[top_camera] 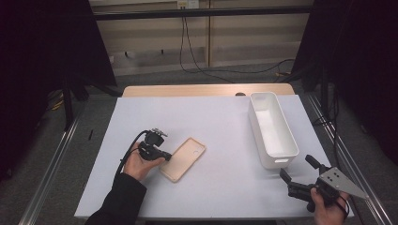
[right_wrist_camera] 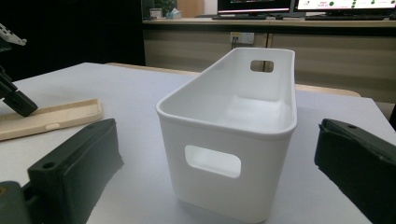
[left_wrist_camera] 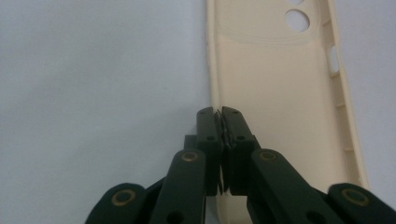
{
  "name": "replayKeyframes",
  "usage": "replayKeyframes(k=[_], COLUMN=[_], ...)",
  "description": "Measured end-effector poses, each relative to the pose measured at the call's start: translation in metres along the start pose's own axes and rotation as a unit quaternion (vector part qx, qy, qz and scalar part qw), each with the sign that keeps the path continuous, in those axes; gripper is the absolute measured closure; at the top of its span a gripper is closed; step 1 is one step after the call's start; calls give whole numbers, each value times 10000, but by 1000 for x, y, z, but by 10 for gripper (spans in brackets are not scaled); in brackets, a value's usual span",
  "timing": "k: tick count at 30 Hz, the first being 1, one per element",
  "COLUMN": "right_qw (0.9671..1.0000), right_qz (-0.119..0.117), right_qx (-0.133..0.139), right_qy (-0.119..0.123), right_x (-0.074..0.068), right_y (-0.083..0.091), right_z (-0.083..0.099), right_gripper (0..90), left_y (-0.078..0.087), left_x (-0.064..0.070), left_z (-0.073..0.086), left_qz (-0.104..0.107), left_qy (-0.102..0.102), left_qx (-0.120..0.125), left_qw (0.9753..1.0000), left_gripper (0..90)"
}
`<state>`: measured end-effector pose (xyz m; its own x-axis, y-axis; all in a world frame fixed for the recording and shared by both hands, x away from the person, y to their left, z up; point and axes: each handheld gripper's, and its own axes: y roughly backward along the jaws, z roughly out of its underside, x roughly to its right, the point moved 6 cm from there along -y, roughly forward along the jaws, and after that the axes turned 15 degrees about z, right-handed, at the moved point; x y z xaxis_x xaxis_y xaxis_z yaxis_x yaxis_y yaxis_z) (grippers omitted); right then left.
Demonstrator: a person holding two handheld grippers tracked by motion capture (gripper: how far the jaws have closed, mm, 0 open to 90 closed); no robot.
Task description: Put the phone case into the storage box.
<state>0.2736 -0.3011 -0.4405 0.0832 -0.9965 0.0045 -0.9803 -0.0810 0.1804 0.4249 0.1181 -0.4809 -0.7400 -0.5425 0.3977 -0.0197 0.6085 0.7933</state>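
The left gripper (left_wrist_camera: 220,114) is pinching the thin side wall of the flat beige soft-plastic phone case (left_wrist_camera: 275,88), its jaws pressed together on that rim at the near end. The case is lying open side up on the white surface (top_camera: 220,126), stretching away ahead of the jaws, with its round camera hole at the far end.

The hold looks slight: the jaws are gripping only a narrow lip near one corner. If the case is being lifted from here, the long free end is likely going to sag or swing, and the flexible wall may be peeling out of the jaws. A fast lift would be making that worse.

The right gripper (top_camera: 296,172) is hovering with its jaws spread wide and holding nothing. Just ahead of them, between the two jaws in the right gripper view, the empty white rectangular plastic bin (right_wrist_camera: 233,135) with cut-out handles is standing upright. Those open jaws are sitting close to the bin's near end, so a careless forward push could be nudging it across the surface.

The bin is narrow, too; a case arriving tilted or crosswise could be catching on its rim.
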Motion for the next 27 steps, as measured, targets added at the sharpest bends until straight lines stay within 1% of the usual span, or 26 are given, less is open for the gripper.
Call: replayKeyframes(k=[5,8,10,11,12,13,14,16,18,19,21,25,27], right_qw=[10000,10000,10000,10000,10000,10000,10000,10000,10000,10000,10000,10000,10000], right_qz=[3,-2,-4,0,3,0,-4,1,6,8,8,6,12], right_qx=[-4,-2,1,4,1,6,9,7,10,9,10,7,4], right_qy=[-12,-15,-19,-19,-25,-23,-21,-22,-30,-25,-19,-15,-25], right_x=[0,0,0,1,1,1,1,1,1,1,1,1,1], right_y=[0,0,0,0,0,0,1,1,1,1,1,1,1], right_z=[0,0,0,0,0,0,0,0,0,0,0,0,0], right_gripper=[0,0,0,0,0,0,0,0,0,0,0,0,0], left_y=[0,0,0,1,0,1,1,2,3,4,6,10,11], left_x=[2,2,2,2,2,2,2,1,1,1,0,0,1], left_z=[0,0,0,0,0,0,0,-1,-2,-3,-3,-4,-4], left_qz=[-134,-118,-108,-142,-181,-175,-196,-202,-185,-174,-224,-315,-283], left_qy=[-164,-168,-162,-179,-126,-138,-100,-93,-37,18,149,106,112], left_qx=[0,0,55,101,146,127,183,244,403,436,563,787,870], left_qw=[9998,9998,9998,9997,9997,9997,9996,9995,9990,9989,9981,9963,9957], left_gripper=[876,876,876,877,877,877,877,877,877,877,876,876,876])
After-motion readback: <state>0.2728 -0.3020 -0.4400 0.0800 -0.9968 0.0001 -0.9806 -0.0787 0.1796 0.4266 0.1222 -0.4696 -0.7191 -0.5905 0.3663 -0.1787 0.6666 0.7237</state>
